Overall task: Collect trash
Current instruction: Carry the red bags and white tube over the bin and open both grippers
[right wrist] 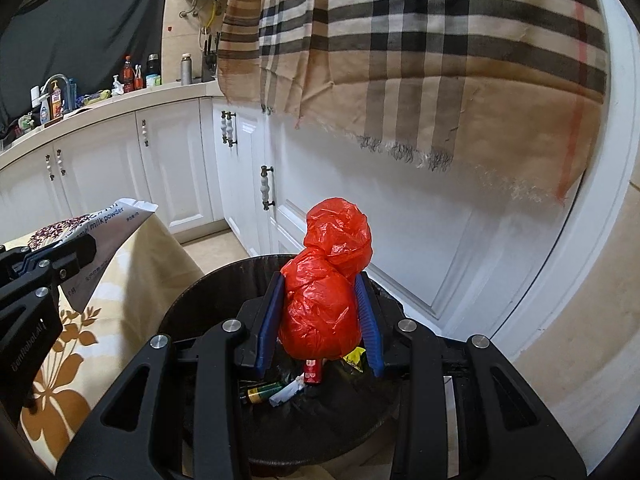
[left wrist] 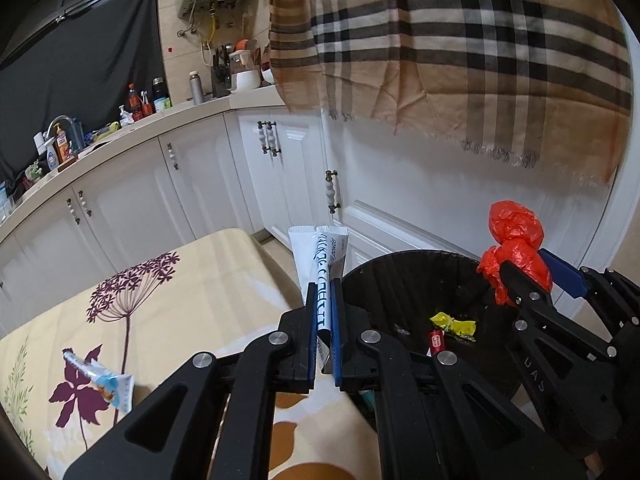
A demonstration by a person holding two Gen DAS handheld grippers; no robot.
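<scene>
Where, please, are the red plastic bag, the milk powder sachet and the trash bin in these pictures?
red plastic bag [right wrist: 324,304]: right wrist view, lower bulge.
milk powder sachet [left wrist: 310,252]: left wrist view, white upper panel.
trash bin [right wrist: 224,280]: right wrist view, inner back wall.

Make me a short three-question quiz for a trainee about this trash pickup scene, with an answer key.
1. True or false: the right gripper holds a crumpled red plastic bag above the black trash bin.
2. What does the left gripper clamp? A) a battery B) a white milk powder sachet C) a spoon
3. Which piece of trash lies on the floral tablecloth?

Key
1. True.
2. B.
3. A small blue and white wrapper near the table's front edge.
</scene>
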